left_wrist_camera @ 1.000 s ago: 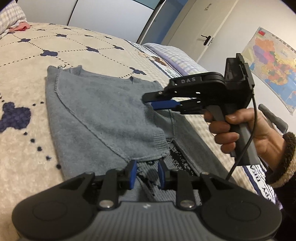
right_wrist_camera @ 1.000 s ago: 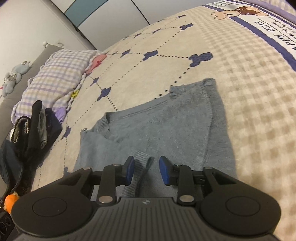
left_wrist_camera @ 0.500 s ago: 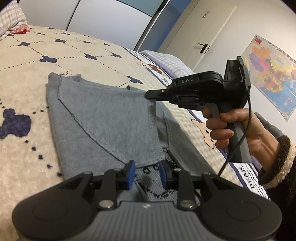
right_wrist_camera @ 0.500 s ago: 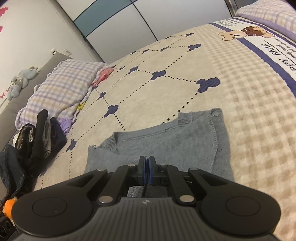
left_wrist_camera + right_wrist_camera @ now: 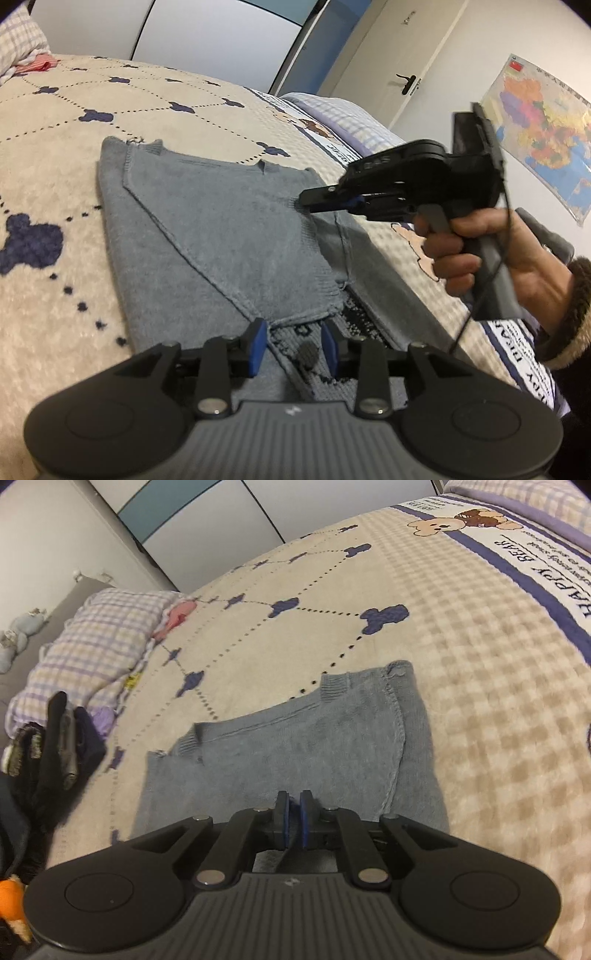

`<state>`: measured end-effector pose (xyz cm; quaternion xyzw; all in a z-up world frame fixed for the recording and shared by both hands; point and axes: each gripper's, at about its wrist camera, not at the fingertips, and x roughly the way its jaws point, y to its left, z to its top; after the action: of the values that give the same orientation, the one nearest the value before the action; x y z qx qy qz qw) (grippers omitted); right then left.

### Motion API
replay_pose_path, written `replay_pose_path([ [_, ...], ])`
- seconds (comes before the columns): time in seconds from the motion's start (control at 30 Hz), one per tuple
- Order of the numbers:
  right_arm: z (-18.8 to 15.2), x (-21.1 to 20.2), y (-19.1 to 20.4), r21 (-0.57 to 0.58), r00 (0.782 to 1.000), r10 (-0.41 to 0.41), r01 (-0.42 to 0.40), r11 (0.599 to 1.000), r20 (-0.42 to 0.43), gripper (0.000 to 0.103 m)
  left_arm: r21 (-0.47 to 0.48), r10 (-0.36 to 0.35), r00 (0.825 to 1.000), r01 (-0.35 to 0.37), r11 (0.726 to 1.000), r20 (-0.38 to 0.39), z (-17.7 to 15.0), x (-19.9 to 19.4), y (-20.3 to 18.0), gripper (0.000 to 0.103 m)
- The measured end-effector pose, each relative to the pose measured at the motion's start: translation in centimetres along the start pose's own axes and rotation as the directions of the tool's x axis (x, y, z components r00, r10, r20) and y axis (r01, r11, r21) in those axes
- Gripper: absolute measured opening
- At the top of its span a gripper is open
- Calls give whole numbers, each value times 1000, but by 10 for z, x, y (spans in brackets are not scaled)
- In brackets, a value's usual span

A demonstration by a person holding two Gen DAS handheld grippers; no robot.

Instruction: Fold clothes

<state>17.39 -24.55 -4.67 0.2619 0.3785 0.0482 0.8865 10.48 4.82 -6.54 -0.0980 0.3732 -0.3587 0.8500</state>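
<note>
A grey knit sweater (image 5: 207, 206) lies flat on the bed, one sleeve folded across its body. The sleeve's ribbed cuff (image 5: 325, 269) ends near a dark patterned patch (image 5: 354, 314). My left gripper (image 5: 293, 341) hovers over the near hem. Its jaws are opening, and cloth lies below them, not pinched. My right gripper (image 5: 306, 201), held by a hand (image 5: 480, 251), has its tips at the cuff's far corner. In the right wrist view the right gripper (image 5: 291, 819) shows a narrow gap as its jaws open over the sweater (image 5: 295, 746).
The cream bedspread (image 5: 55, 295) with navy shapes surrounds the sweater. A plaid pillow (image 5: 110, 635) and a pile of dark clothes (image 5: 62, 746) lie at the left in the right wrist view. A wall map (image 5: 539, 136) and a door (image 5: 399, 55) stand beyond the bed.
The right gripper went from open to fully shut at the cuff corner, and now shows a narrow gap. The left jaws have spread slightly wider. The sweater stays in place.
</note>
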Motion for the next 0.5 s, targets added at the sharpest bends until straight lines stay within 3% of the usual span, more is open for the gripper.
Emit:
replay_pose_path([
  [0.1,-8,-14,1,12,1000,17,-17,1000,-16,25,0,-2,1000,2,1000,4,3,-5,-3,34],
  [0.37,-51,-51,18,-2,993,46,-47,999,-108,25,17,18,1000,-18,1000,-10,-2,-1,-8,34],
  [0.5,-67,-73,24,10,993,41,-40,999,-113,24,24,12,1000,-12,1000,0,1,-11,-18,35],
])
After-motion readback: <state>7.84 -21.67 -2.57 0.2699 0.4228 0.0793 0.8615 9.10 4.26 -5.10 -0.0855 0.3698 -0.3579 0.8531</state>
